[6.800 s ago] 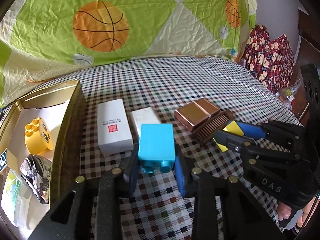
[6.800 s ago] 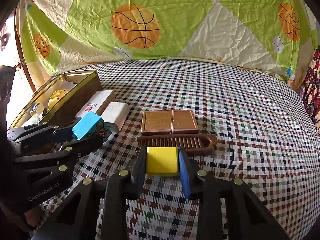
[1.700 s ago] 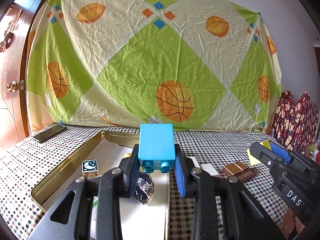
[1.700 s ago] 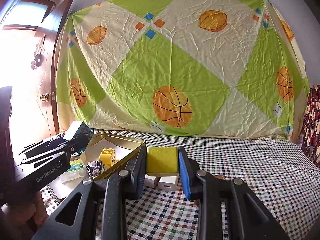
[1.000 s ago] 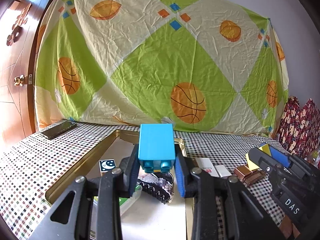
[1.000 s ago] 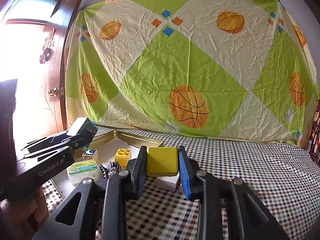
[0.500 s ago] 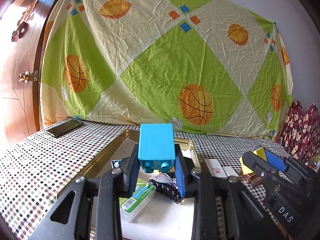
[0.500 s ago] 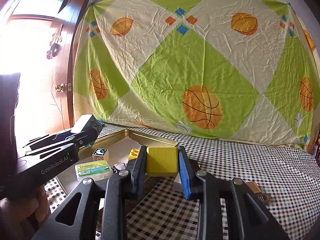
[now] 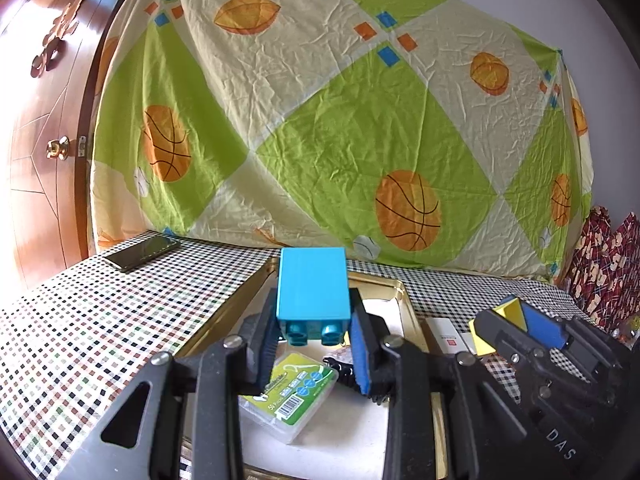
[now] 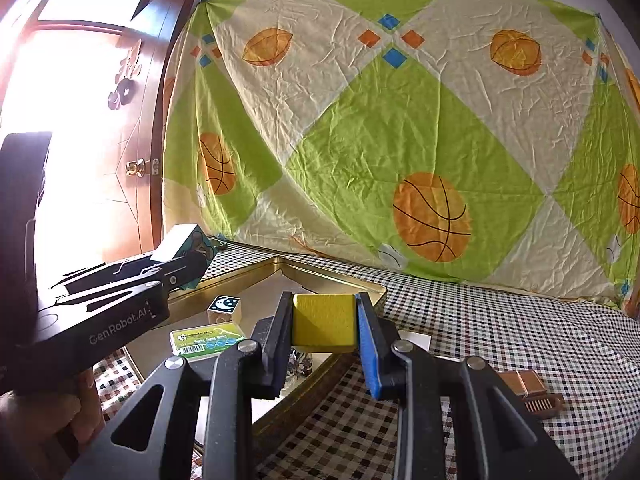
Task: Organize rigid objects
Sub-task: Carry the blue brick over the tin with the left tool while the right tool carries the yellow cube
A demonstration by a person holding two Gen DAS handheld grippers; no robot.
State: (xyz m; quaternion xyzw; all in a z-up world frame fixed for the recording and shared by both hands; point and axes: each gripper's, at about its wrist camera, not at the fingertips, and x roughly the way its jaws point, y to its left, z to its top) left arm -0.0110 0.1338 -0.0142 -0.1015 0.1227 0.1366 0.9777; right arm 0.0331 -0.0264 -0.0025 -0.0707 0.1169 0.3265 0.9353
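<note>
With both grippers raised over the checked tablecloth, each one carries a load. The left gripper is clenched on a turquoise plastic building block, studs down, at the centre of the left wrist view, right above the shallow gold metal tray. The right gripper has a yellow plastic cube pinched squarely between its pads, centre of its own frame, hanging over the tray's near right rim.

Look down into the tray: a clear flat box with a green label lies on the floor of it, a small wooden cube with a moon printed on top sits just behind, and something dark and ribbed is half hidden under the left gripper. So some sorting is already done, by the look of it.

What's left? Both blocks are in the air, neither yet set down. Out on the cloth, at the lower right of the right wrist frame, a copper-brown flat case and a brown ridged piece wait outside the tray, and white cartons lie just beside its right wall. I'd call it past halfway, with two drops imminent and several pickups to come.
</note>
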